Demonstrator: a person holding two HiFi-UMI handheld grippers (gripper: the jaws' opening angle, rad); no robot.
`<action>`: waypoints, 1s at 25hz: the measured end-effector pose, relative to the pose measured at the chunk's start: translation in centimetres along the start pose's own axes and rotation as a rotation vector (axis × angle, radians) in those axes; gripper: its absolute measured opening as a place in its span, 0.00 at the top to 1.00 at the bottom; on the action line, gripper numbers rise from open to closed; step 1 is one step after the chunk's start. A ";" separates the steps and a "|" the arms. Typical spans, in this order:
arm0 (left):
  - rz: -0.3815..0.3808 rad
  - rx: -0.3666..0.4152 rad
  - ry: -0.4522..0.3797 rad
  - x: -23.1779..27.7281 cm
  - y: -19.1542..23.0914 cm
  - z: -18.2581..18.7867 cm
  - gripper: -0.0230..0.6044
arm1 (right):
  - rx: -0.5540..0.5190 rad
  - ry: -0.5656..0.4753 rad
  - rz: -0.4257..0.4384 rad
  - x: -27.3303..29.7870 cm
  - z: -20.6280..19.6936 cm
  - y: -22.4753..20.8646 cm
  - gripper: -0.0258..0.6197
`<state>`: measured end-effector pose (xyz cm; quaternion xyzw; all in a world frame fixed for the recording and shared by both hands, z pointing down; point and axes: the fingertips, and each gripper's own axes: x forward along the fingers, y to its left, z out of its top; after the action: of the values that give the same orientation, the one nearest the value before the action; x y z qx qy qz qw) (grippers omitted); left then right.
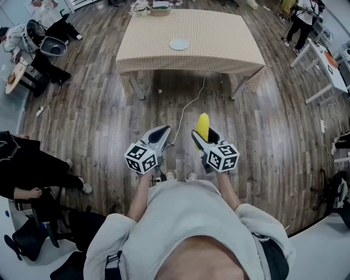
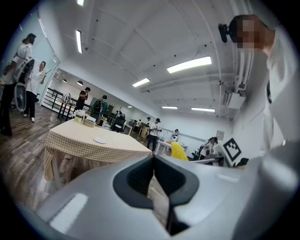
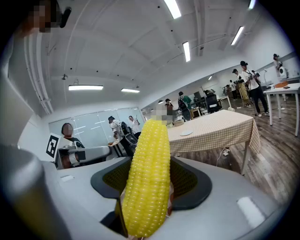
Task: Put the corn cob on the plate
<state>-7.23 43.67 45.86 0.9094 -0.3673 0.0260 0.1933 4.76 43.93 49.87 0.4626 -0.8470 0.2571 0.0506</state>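
So the right tongs (image 1: pixel 200 136) have the corn cob (image 1: pixel 203 126) clamped between the two jaws. Looking along those jaws, the pads press on both sides of the cob's lower half, and they stand pretty wide because the cob is thick. The yellow cob pokes up and forward past the tips, tilted a little, and its top end is free.

The left tongs (image 1: pixel 163 131) are just beside the right ones, on their left, and hold nothing. Their tips meet in a thin line with only floor showing through the gap lower down, so they're closed and empty. Both tongs point forward and slightly down, with the marker cubes (image 1: pixel 141 157) facing back toward the person holding them.

The plate (image 1: pixel 179 44) is well ahead of both tongs, small, white and round, and nothing is on it. It sits near the middle of the bench (image 1: pixel 229 49), which has a beige checked cloth. A basket (image 1: pixel 160 11) stands at the bench's far edge, beyond the plate.

Between the tongs and the bench there's a stretch of wooden floor (image 1: pixel 98 115). A thin white cable (image 1: pixel 188 104) runs across it from under the bench toward the spot below the tongs. The corn is up in the air over that floor, well apart from the plate.
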 end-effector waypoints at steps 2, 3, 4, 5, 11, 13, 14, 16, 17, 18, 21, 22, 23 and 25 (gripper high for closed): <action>0.000 0.017 -0.017 1.0 -0.1 0.6 0.95 | -0.028 -0.016 0.013 0.4 1.2 -0.6 0.55; 0.001 0.027 -0.025 1.5 -0.2 1.0 0.95 | -0.040 -0.025 0.021 0.7 1.8 -0.9 0.55; 0.001 0.035 -0.033 1.9 -0.2 1.4 0.95 | -0.049 -0.034 0.030 0.9 2.4 -1.2 0.55; 0.002 0.042 -0.037 2.3 -0.4 1.6 0.95 | -0.056 -0.041 0.037 1.0 2.8 -1.3 0.55; 0.010 0.059 -0.029 3.5 -2.1 1.3 0.95 | -0.074 -0.043 0.056 -0.2 3.1 -2.4 0.55; 0.017 0.068 -0.029 3.9 -2.5 1.3 0.95 | -0.079 -0.043 0.062 -0.6 3.1 -3.0 0.55; 0.021 0.071 -0.027 4.1 -2.7 1.3 0.95 | -0.082 -0.042 0.064 -0.8 3.0 -3.3 0.55; 0.030 0.074 -0.023 4.3 -3.0 1.0 0.95 | -0.085 -0.039 0.070 -1.3 2.8 -4.0 0.55; 0.038 0.074 -0.022 4.4 -2.9 0.8 0.95 | -0.086 -0.036 0.072 -1.5 2.8 -4.3 0.55; 0.048 0.073 -0.022 4.3 -2.9 0.6 0.95 | -0.088 -0.034 0.071 -1.6 2.7 -4.6 0.55; 0.077 0.064 -0.034 4.1 -2.7 0.4 0.95 | -0.085 -0.027 0.067 -2.1 2.3 -5.5 0.55; 0.082 0.059 -0.041 4.1 -2.7 0.4 0.95 | -0.084 -0.025 0.066 -2.2 2.2 -5.7 0.55; 0.084 0.054 -0.046 4.2 -2.7 0.4 0.95 | -0.086 -0.022 0.064 -2.3 2.2 -6.0 0.55; 0.084 0.052 -0.051 4.6 -2.9 0.4 0.95 | -0.087 -0.021 0.061 -2.3 2.1 -6.5 0.55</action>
<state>-1.98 42.38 45.36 0.8983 -0.4090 0.0205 0.1590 11.69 41.81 49.80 0.4368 -0.8714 0.2167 0.0538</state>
